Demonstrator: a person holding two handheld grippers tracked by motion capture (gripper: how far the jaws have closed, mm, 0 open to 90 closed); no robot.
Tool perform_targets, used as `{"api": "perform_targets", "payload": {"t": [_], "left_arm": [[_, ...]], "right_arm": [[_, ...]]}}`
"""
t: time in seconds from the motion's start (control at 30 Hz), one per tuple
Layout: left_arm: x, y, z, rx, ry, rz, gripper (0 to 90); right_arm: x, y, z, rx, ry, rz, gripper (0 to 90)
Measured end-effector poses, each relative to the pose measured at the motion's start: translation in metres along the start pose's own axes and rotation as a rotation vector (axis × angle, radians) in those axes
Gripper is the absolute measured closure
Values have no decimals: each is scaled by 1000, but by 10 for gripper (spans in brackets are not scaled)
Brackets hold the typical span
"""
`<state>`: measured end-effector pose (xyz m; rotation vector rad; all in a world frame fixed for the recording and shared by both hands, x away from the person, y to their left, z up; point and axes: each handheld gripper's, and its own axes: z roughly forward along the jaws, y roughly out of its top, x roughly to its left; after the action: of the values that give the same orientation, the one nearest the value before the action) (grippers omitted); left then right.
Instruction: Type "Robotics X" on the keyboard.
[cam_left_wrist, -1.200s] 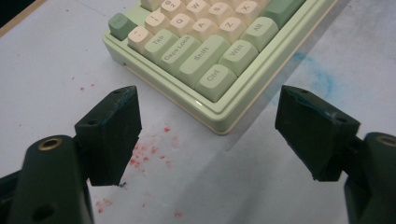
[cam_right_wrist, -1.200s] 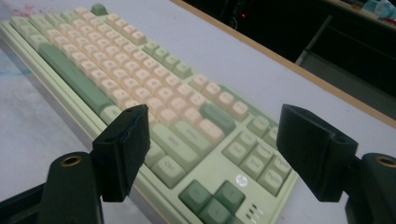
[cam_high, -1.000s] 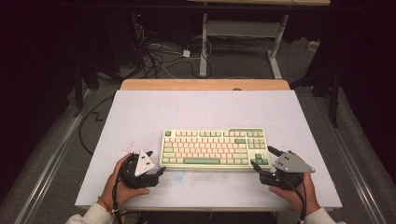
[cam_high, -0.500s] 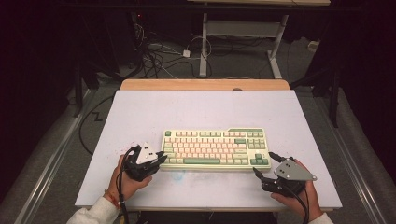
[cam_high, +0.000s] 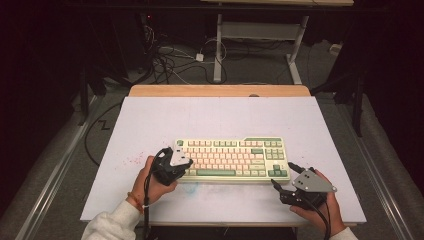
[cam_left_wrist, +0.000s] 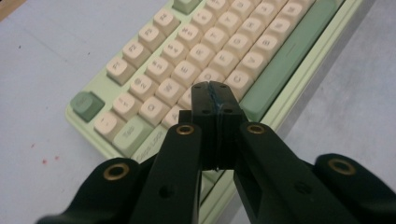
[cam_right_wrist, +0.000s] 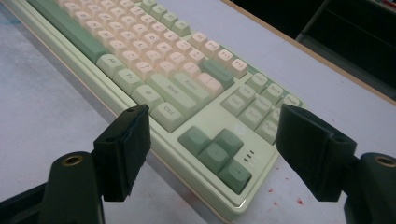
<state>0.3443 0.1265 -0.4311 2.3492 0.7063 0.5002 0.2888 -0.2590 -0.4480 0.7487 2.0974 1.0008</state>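
Keyboards: one, a cream-and-green mechanical keyboard, flat on the table, lying between the two grippers.
Grippers: two, one per hand.
Left gripper: jaws have just been closing and now meet pad to pad, nothing between them. In the left gripper view the closed tips sit over the left letter keys, just short of the long green space bar; whether they touch a key cannot be told.
Right gripper: jaws stand wide apart, empty. In the right gripper view the keyboard's near right corner lies between and just ahead of the two pads, not touched.
Arrow keys: four, dark green, nearest the right gripper's gap.
Hands: two; left hand with a white sleeve behind it, right hand.
Table: one pale sheet on a wooden top, a few red specks beside each gripper.
Floor beyond: cables, count unclear.
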Motion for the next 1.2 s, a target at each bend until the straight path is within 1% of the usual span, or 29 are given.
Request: {"api": "perform_targets", "payload": {"t": [0.03, 0.07, 0.1, 0.17, 0.2, 0.27, 0.3, 0.33, 0.37, 0.43, 0.47, 0.5, 0.53, 0.6, 0.67, 0.73, 0.8, 0.87, 1.0, 1.1, 1.17, 1.2], "left_arm": [[0, 3, 2, -2, 5, 5, 870], [0, 6, 5, -8, 0, 0, 870], [0, 9, 7, -5, -8, 1, 870], [1, 15, 11, -1, -5, 4, 870], [1, 18, 14, 3, -14, 5, 870], [1, 24, 19, -1, -7, 3, 869], [1, 27, 22, -4, -18, -5, 870], [1, 29, 25, 0, -16, 2, 870], [2, 31, 27, -1, -3, 4, 870], [3, 34, 32, 1, -23, -5, 870], [2, 36, 34, 6, -10, 2, 870], [3, 38, 36, 7, -13, 0, 870], [3, 39, 38, 12, -26, 0, 869], [2, 43, 43, 22, -6, 15, 869], [1, 45, 46, 26, 1, 29, 870], [1, 48, 50, 39, 4, 38, 871], [2, 49, 53, 39, -6, 28, 872], [2, 51, 56, 51, -3, 34, 871], [3, 53, 62, 61, -14, 29, 871], [2, 54, 66, 80, -21, 40, 871], [2, 55, 68, 73, -22, 31, 871], [2, 55, 68, 76, -23, 34, 870]], "right_arm": [[0, 0, 0, 4, 2, 4, 267], [-1, -1, 1, 5, 0, 0, 268], [-1, -1, 1, 6, 2, 1, 267], [-1, -1, 2, 9, 2, 5, 267], [-1, -1, 1, 9, 2, 6, 267], [-1, -1, 1, 5, 5, 6, 267], [-1, -2, 1, 7, 5, 5, 267], [-1, -2, 1, 7, 8, 0, 268], [-1, -2, 2, 10, 10, 3, 267], [-1, -3, 2, 14, 9, 2, 268], [-1, -3, 3, 14, 10, 3, 267], [-1, -3, 3, 16, 12, 5, 267], [-1, -3, 3, 18, 12, 3, 267], [-2, -4, 4, 19, 13, 4, 267], [-2, -4, 4, 21, 12, 3, 267], [-2, -4, 5, 21, 13, 6, 267], [-2, -4, 5, 23, 16, 2, 267], [-2, -4, 6, 27, 18, 3, 267], [-1, -4, 5, 24, 18, 1, 267], [-2, -4, 5, 24, 18, 0, 267], [-2, -4, 5, 23, 20, 3, 267], [-2, -4, 5, 24, 21, 1, 267]]}}
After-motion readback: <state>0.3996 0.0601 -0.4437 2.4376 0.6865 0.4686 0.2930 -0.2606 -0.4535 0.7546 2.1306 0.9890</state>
